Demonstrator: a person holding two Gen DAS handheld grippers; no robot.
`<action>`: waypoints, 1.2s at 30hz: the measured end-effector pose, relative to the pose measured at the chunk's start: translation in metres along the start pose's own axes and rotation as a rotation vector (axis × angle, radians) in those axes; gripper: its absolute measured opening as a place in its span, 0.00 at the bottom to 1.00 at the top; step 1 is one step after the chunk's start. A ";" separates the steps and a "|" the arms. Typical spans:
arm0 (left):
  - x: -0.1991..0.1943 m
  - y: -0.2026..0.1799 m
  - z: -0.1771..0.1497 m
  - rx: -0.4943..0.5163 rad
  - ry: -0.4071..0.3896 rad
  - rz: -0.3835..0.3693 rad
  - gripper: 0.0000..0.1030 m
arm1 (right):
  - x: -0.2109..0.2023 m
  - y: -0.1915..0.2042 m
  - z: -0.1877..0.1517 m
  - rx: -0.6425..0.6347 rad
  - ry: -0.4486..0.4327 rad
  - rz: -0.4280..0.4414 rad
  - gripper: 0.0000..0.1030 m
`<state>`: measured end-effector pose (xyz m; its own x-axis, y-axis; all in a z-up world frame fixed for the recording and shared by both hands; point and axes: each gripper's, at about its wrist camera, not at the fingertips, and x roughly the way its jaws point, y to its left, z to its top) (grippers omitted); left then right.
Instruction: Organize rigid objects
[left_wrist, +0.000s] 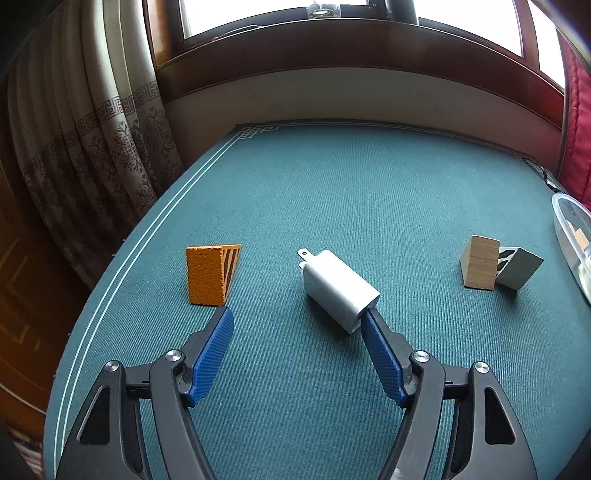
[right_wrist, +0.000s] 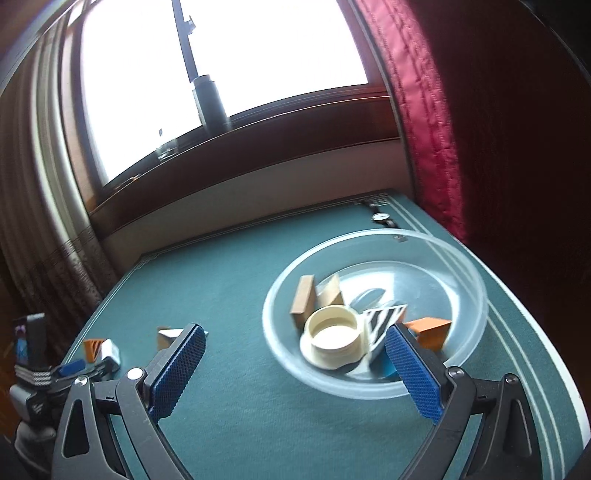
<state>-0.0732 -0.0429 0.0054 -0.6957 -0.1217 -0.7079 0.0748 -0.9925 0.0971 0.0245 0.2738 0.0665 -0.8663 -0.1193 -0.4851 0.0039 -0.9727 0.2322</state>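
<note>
On a green felt table (left_wrist: 332, 184) the left gripper (left_wrist: 297, 314) points down at a white charger plug (left_wrist: 338, 288) that lies on its side with its prongs toward the far left. Its blue fingers (left_wrist: 214, 354) are spread with nothing between them; the right fingertip sits just at the plug's near corner, though contact cannot be told, and the left fingertip is just near an orange wedge (left_wrist: 207, 275) with a striped side face. Further right stand a pale wooden block (left_wrist: 480, 262) and a grey wedge (left_wrist: 521, 267), touching or just beside each other, with the rim of a clear bowl (left_wrist: 569, 236) at the right edge. In the right wrist view the right gripper (right_wrist: 295, 341) hangs with its fingers spread wide and empty, in front of the near rim of that clear bowl (right_wrist: 369, 384), which sits on the right side of the table. Inside the bowl lie a cream ring (right_wrist: 334, 332), a zebra-striped block (right_wrist: 380, 321), an orange block (right_wrist: 430, 330), and two wooden blocks (right_wrist: 303, 302) at the far left. A wristwatch (right_wrist: 380, 217) lies on the felt beyond the bowl. A patterned curtain (left_wrist: 92, 147) hangs to the left, a red curtain (right_wrist: 424, 110) to the right, under a bright window (right_wrist: 221, 55).
</note>
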 end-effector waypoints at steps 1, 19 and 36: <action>0.001 0.000 0.001 0.001 0.000 -0.005 0.70 | 0.000 0.009 -0.007 -0.030 0.012 0.022 0.97; 0.033 0.006 0.029 -0.015 0.041 -0.039 0.70 | 0.015 0.050 -0.053 -0.160 0.200 0.206 0.97; 0.019 0.007 0.025 -0.040 -0.017 -0.065 0.58 | 0.023 0.048 -0.055 -0.149 0.231 0.198 0.97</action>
<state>-0.1039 -0.0521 0.0105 -0.7122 -0.0567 -0.6997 0.0574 -0.9981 0.0226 0.0326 0.2132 0.0204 -0.7053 -0.3338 -0.6255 0.2482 -0.9426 0.2232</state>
